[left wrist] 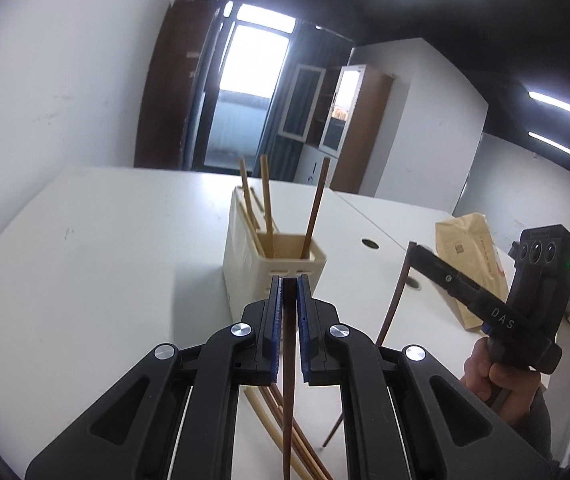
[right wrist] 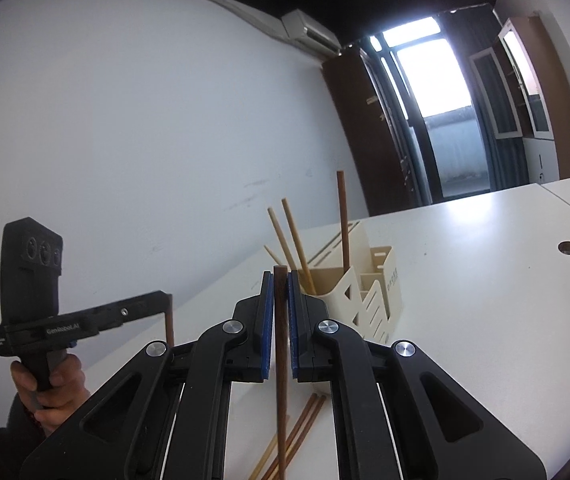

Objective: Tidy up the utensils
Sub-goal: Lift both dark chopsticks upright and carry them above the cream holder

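My left gripper is closed tight on one dark brown chopstick, which hangs down between the blue pads. My right gripper pinches a second dark chopstick in the same way, nearly upright. Under both, some loose chopsticks lie crossed on the smooth white table. Just ahead stands the cream plastic holder with slotted walls; three chopsticks lean in its square compartment. A brown paper bag lies well apart, on the table's right side.
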`<action>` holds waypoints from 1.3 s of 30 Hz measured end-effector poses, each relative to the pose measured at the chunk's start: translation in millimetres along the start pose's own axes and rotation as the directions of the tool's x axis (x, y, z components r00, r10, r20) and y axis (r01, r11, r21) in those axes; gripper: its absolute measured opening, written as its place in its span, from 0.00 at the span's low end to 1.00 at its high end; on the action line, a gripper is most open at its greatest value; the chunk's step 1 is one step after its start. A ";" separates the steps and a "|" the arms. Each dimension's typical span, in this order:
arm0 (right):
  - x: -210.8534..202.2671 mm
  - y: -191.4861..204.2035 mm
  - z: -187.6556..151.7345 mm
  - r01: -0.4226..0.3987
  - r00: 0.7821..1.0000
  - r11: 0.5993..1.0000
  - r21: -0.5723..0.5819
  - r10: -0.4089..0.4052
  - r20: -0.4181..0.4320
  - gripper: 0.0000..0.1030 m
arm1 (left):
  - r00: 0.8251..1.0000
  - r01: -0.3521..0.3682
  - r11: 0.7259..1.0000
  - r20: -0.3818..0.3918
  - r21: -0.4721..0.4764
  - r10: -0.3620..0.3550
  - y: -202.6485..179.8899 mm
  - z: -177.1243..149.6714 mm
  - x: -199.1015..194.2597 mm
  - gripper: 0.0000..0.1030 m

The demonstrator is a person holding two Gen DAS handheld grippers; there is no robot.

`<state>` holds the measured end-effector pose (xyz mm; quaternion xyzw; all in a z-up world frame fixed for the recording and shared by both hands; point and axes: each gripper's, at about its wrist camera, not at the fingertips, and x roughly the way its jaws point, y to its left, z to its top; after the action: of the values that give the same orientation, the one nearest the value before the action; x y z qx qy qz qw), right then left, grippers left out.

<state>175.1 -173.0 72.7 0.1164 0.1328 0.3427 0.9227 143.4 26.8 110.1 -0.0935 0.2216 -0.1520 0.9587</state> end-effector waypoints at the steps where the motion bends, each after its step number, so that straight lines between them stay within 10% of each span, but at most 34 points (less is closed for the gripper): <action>1: -5.0 1.0 1.6 -0.002 1.000 1.000 -0.002 0.002 0.010 0.07 | 1.000 0.003 1.000 0.002 0.003 -0.003 -1.1 2.7 -1.6 0.07; 39: -19.3 37.8 59.4 0.044 0.995 0.994 -0.103 -0.035 0.089 0.07 | 0.988 -0.020 0.993 0.156 0.117 0.001 -50.9 77.3 -48.3 0.07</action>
<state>157.6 -165.3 143.2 0.0801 0.0769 0.3253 0.9391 124.4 3.9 210.1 -0.0469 0.1374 -0.1520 0.9777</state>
